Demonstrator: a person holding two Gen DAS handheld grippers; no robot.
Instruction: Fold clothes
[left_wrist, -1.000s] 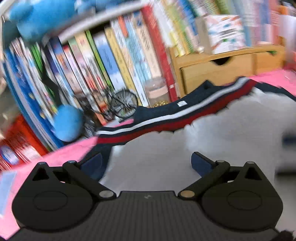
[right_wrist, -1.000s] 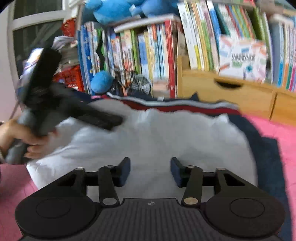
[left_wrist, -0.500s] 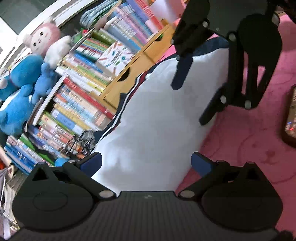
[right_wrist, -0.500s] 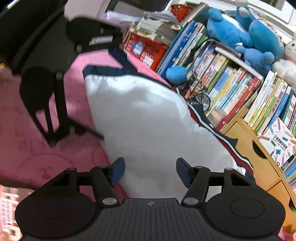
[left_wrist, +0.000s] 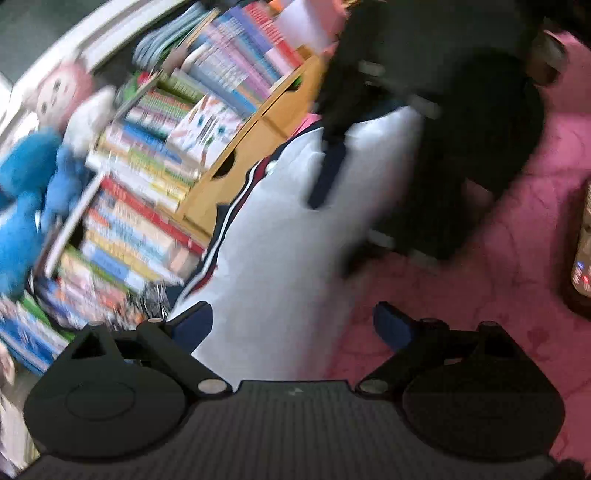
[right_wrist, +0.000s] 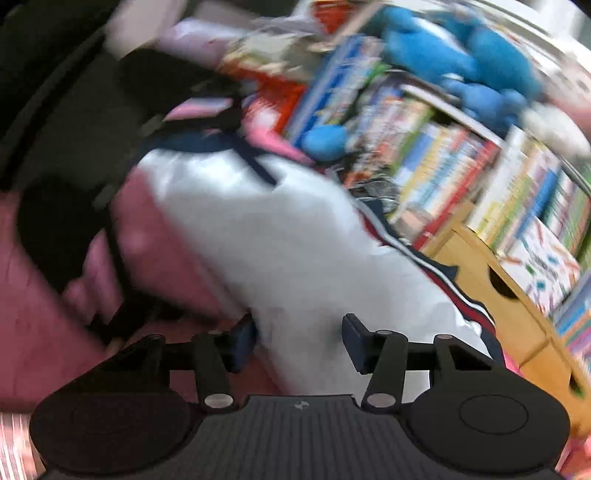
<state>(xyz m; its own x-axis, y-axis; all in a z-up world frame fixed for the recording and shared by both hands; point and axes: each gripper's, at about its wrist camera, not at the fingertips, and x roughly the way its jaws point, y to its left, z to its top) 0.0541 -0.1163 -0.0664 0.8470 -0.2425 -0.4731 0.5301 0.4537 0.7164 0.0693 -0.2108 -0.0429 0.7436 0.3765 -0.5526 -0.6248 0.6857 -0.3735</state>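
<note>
A white garment (left_wrist: 288, 236) with a navy, red and white striped edge lies folded on the pink mat (left_wrist: 480, 295). It also shows in the right wrist view (right_wrist: 280, 243). My left gripper (left_wrist: 293, 325) is open over the garment's near end. My right gripper (right_wrist: 299, 338) is open above the other end, jaws to either side of the white cloth. The right gripper's black body (left_wrist: 443, 122) shows blurred across the garment in the left wrist view. The left gripper (right_wrist: 74, 192) shows blurred in the right wrist view.
A bookshelf full of books (left_wrist: 155, 192) and a wooden drawer unit (left_wrist: 258, 147) stand right behind the garment. Blue plush toys (right_wrist: 480, 55) sit on top. A phone (left_wrist: 583, 251) lies on the mat at the right edge.
Both grippers have moved closer to the garment's ends and are in fast motion, so both views are blurred. The jaws stay open.
</note>
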